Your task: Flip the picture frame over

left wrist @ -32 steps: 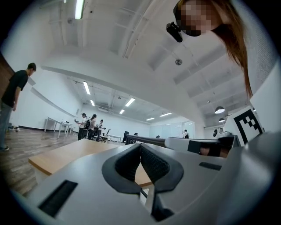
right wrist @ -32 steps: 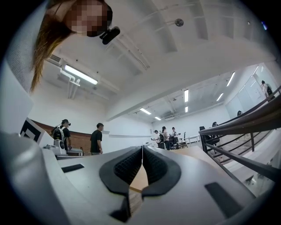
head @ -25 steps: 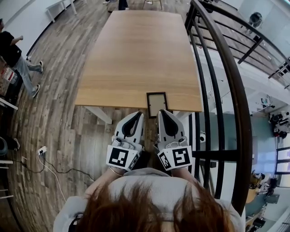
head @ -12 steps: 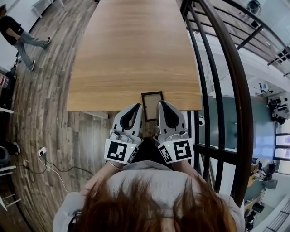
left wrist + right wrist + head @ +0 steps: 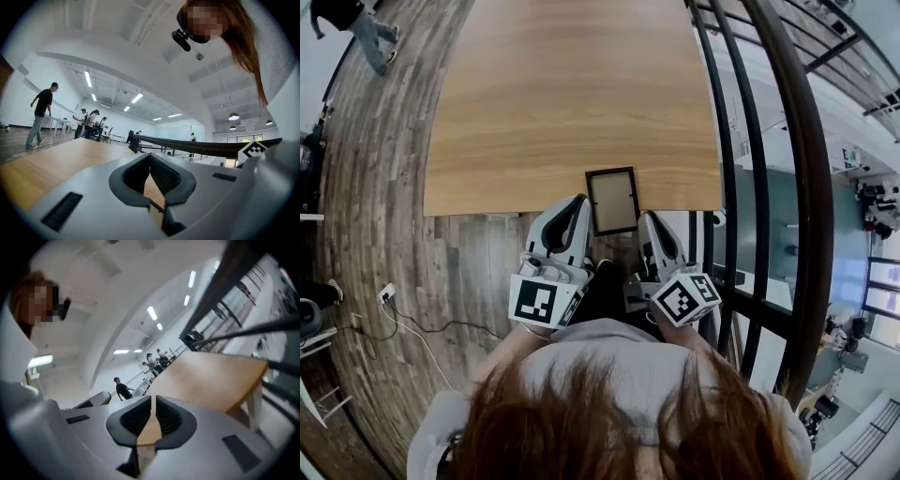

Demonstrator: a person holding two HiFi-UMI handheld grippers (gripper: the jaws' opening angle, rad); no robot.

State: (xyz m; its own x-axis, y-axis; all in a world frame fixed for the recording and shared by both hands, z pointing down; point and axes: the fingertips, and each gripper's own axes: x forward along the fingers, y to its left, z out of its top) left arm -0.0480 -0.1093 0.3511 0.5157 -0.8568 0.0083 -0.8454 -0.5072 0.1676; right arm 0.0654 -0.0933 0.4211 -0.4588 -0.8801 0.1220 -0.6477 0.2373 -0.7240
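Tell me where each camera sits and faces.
Head view: on the head, steeply down onto the light wooden table and dark-rimmed rectangular picture frame; hair, left gripper, right gripper.
Left gripper view: on that gripper, level across the table; own shut jaws.
Right gripper view: on that gripper, tilted, toward the table; own shut jaws.
All share the table.

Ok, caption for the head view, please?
Left tongs and right tongs, both shut and empty, flank a picture frame overhanging the near edge of the wooden table.
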